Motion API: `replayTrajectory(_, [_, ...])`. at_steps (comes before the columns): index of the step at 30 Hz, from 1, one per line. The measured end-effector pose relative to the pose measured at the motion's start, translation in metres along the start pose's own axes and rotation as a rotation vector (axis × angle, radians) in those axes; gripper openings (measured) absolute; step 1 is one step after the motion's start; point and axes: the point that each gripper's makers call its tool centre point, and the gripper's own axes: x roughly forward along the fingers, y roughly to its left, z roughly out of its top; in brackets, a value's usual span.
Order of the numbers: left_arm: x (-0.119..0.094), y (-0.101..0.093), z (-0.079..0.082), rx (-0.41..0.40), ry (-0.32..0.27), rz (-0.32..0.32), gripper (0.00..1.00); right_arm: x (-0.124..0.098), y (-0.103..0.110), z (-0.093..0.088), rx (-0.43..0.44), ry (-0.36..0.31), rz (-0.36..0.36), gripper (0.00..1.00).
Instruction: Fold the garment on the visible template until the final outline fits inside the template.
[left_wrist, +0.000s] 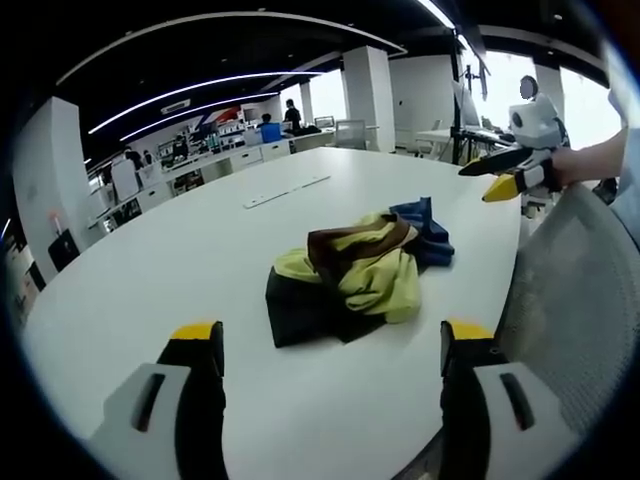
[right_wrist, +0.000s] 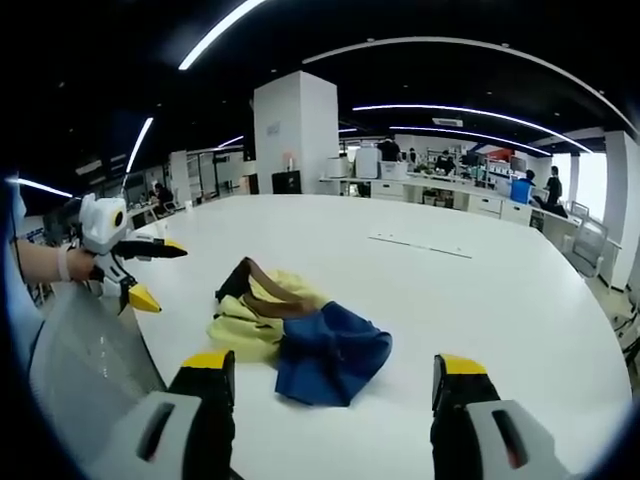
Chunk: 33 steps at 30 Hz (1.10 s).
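White table (left_wrist: 150, 270) — crumpled garment (left_wrist: 355, 270)

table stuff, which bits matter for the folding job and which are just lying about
For the job:
- crumpled garment, yellow, brown, blue and black, unfolded
- left hand-held gripper, jaws open
- right hand-held gripper, jaws open
- white table under the garment

Just lying about:
- flat white strip further along the table
- mesh chair back at the table edge

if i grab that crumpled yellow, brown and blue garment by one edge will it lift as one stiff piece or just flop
Probably flop: the crumpled yellow, brown and blue garment lies in soft, loose folds on the white table, so one pinched edge would likely unfurl and hang. It looks thin and light. It may drag rather than slide neatly.
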Motion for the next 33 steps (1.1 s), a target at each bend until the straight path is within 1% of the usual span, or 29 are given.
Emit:
replayTrajectory(8, [-0.0013, 0.0033, 0.0025, -0.002, -0.014, 0.015, 0.88, -0.0007, -0.004, 0.0001, 0.012, -0.005, -0.014, 0.81])
replayTrajectory(33, [-0.0012, 0.0028, 0.0017, -0.003, -0.009, 0.013, 0.88, -0.0008, -0.0039, -0.0017, 0.012, 0.003, -0.014, 0.81])
